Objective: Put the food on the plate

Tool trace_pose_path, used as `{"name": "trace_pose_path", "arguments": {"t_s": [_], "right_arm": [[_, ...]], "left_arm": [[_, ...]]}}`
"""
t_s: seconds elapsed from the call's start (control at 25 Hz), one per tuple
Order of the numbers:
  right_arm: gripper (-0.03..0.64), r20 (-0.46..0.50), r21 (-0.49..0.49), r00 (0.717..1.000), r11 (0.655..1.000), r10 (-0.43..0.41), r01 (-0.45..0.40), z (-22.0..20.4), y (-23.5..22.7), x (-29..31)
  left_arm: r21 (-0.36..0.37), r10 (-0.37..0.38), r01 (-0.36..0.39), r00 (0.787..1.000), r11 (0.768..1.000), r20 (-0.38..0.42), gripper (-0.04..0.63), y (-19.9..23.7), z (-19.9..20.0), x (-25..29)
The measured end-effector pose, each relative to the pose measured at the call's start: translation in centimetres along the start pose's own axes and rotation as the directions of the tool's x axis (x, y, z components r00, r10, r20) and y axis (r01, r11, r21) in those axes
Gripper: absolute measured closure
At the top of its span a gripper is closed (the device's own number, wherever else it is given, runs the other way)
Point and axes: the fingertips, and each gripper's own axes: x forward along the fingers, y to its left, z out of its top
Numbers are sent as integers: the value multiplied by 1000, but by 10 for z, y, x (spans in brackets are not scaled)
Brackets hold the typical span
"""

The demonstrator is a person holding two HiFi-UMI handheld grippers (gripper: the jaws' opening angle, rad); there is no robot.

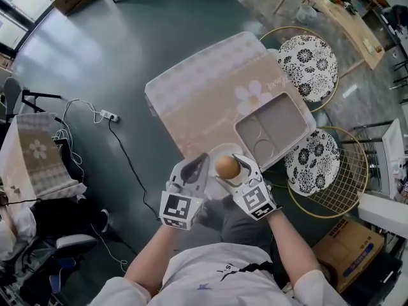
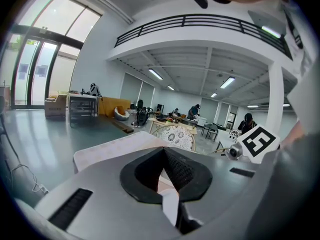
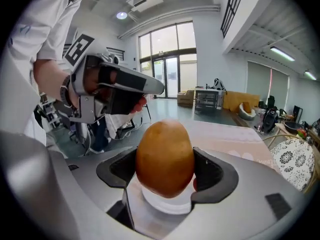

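A round brown potato-like food (image 1: 225,166) is held in my right gripper (image 1: 231,169), whose jaws are shut on its two sides. It hangs just over a white round plate (image 1: 218,150) at the near edge of the table. In the right gripper view the food (image 3: 165,156) fills the gap of the right gripper (image 3: 166,176), with the white plate (image 3: 167,205) under it. My left gripper (image 1: 200,162) hovers beside it on the left, shut and holding nothing. In its own view the left gripper (image 2: 162,156) shows only a thin slit between the dark pads.
A beige compartment tray (image 1: 280,116) lies on the flowered tablecloth (image 1: 204,88), right of the plate. Two wire stools with black-and-white cushions (image 1: 308,57) (image 1: 312,161) stand at the table's right. A cardboard box (image 1: 347,254) and floor cables (image 1: 95,113) lie around.
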Motion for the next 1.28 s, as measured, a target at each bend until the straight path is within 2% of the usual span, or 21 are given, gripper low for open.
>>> {"name": "trace_pose_path", "arguments": {"t_s": [0.2, 0.48, 1.08, 1.28], "right_arm": [[294, -86, -137, 996, 990, 23, -35, -45, 2, 33], [295, -193, -283, 980, 953, 51, -105, -92, 10, 71], [294, -330, -338, 940, 919, 87, -204, -133, 6, 102], [295, -397, -356, 911, 896, 112, -266, -133, 9, 106]], "left_arm": [[-10, 3, -4, 1000, 1000, -15, 588, 10, -36, 18], [-4, 6, -6, 1000, 1000, -20, 588, 20, -67, 34], [20, -29, 30, 999, 999, -31, 588, 26, -93, 59], [18, -26, 27, 999, 999, -35, 588, 27, -90, 60]]}}
